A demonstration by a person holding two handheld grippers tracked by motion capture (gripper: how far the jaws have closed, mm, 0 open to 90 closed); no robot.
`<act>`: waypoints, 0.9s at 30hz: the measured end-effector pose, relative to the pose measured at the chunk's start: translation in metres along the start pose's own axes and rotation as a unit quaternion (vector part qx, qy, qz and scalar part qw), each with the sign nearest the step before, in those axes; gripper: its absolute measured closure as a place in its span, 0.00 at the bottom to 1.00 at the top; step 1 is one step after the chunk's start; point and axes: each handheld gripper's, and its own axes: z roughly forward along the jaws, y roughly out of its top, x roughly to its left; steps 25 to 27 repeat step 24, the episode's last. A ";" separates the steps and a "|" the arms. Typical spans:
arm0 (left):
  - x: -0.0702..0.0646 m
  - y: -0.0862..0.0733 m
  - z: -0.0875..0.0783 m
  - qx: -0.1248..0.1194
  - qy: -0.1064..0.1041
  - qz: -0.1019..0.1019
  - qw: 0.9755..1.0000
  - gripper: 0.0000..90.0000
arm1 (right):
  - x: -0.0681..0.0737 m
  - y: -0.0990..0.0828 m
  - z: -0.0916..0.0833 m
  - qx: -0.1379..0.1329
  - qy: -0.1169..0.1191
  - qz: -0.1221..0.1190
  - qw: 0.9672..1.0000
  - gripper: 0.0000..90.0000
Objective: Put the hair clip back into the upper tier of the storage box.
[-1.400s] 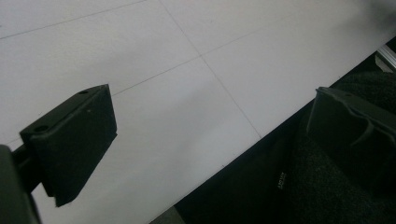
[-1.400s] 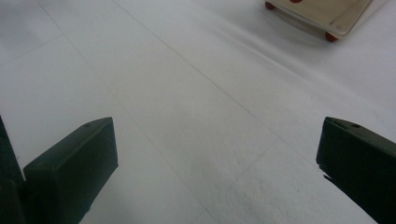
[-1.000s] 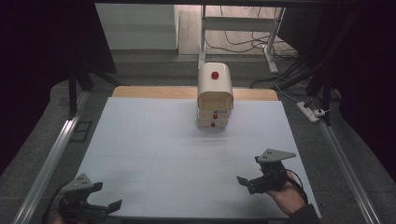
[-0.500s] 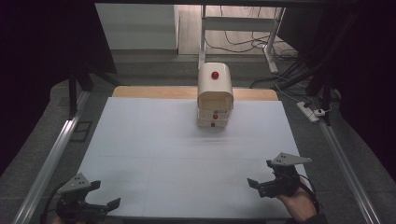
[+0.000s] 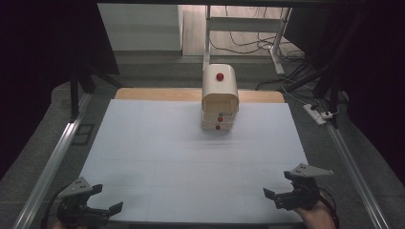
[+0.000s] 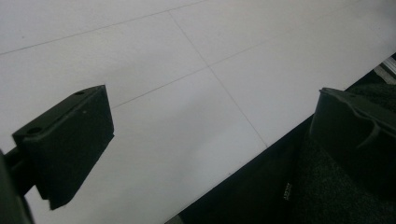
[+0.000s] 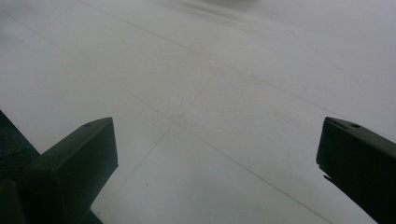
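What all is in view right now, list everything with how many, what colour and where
small drawer cabinet: one, cream with red knobs, far middle of the table, apart from both tools
white sheet: one, white with faint lines, covering most of the table top
table: one, wooden edge showing along the far side
power strip: one, white, on the floor right of the table
metal frame: one, white, on the floor behind the table, with cables around it
left tool: one, black with a grey plate, near left corner, jaws apart, holding nothing
right tool: one, black with a grey plate, near right corner, jaws apart, holding nothing
hand: one, at the bottom edge, holding the right tool
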 end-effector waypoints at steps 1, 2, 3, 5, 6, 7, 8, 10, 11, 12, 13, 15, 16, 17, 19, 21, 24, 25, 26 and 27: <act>0.000 0.000 0.000 0.001 0.000 0.000 1.000 0.00 | 0.000 -0.001 -0.001 0.000 0.000 0.001 1.000 0.00; 0.000 0.000 0.000 0.002 -0.001 0.000 1.000 0.00 | 0.000 -0.002 -0.002 0.002 -0.002 0.000 1.000 0.00; 0.000 0.000 0.000 0.003 0.000 0.001 1.000 0.00 | 0.001 -0.003 -0.004 0.000 -0.005 0.000 1.000 0.00; 0.000 0.000 0.000 0.004 -0.001 0.001 1.000 0.00 | 0.001 -0.004 -0.006 0.001 -0.010 0.001 1.000 0.00; 0.000 0.000 0.000 0.005 -0.001 0.001 1.000 0.00 | 0.001 -0.004 -0.007 0.002 -0.016 0.003 1.000 0.00; 0.000 0.000 0.001 0.005 -0.001 0.001 1.000 0.00 | 0.001 -0.005 -0.008 0.002 -0.018 0.004 1.000 0.00; 0.000 0.000 0.001 0.006 -0.002 0.001 1.000 0.00 | 0.001 -0.005 -0.009 0.002 -0.020 0.004 1.000 0.00; 0.000 0.000 0.000 0.005 -0.001 0.001 1.000 0.00 | 0.001 -0.007 -0.012 0.002 -0.023 0.006 1.000 0.00; 0.000 0.000 0.000 0.005 -0.001 0.001 1.000 0.00 | 0.001 -0.007 -0.013 0.002 -0.026 0.006 1.000 0.00; 0.000 0.000 0.000 0.006 -0.001 0.000 1.000 0.00 | 0.002 -0.008 -0.015 0.001 -0.027 0.008 1.000 0.00; 0.000 -0.001 0.000 0.006 -0.001 0.000 1.000 0.00 | 0.002 -0.009 -0.016 0.000 -0.029 0.008 1.000 0.00; 0.000 -0.001 0.000 0.006 -0.002 -0.002 1.000 0.00 | 0.002 -0.011 -0.019 -0.001 -0.033 0.013 0.999 0.00; 0.000 -0.001 0.000 0.006 -0.001 -0.003 1.000 0.00 | 0.002 -0.012 -0.021 0.000 -0.037 0.013 0.999 0.00; 0.000 0.000 0.000 0.007 -0.002 -0.003 1.000 0.00 | 0.002 -0.013 -0.022 0.004 -0.043 0.017 0.999 0.00; 0.001 0.000 0.001 0.007 -0.003 -0.004 1.000 0.00 | 0.002 -0.014 -0.024 0.005 -0.046 0.020 0.999 0.00; 0.001 0.000 0.001 0.007 -0.004 -0.004 1.000 0.00 | 0.003 -0.015 -0.025 0.006 -0.046 0.022 0.999 0.00; 0.001 0.001 0.002 0.008 -0.005 -0.004 1.000 0.00 | 0.003 -0.016 -0.026 0.008 -0.053 0.022 0.998 0.00; 0.001 0.001 0.002 0.008 -0.005 -0.004 1.000 0.00 | 0.003 -0.016 -0.026 0.008 -0.053 0.022 0.998 0.00; 0.001 0.001 0.002 0.008 -0.005 -0.004 1.000 0.00 | 0.003 -0.016 -0.026 0.008 -0.053 0.022 0.998 0.00; 0.001 0.001 0.002 0.008 -0.005 -0.004 1.000 0.00 | 0.003 -0.016 -0.026 0.008 -0.053 0.022 0.998 0.00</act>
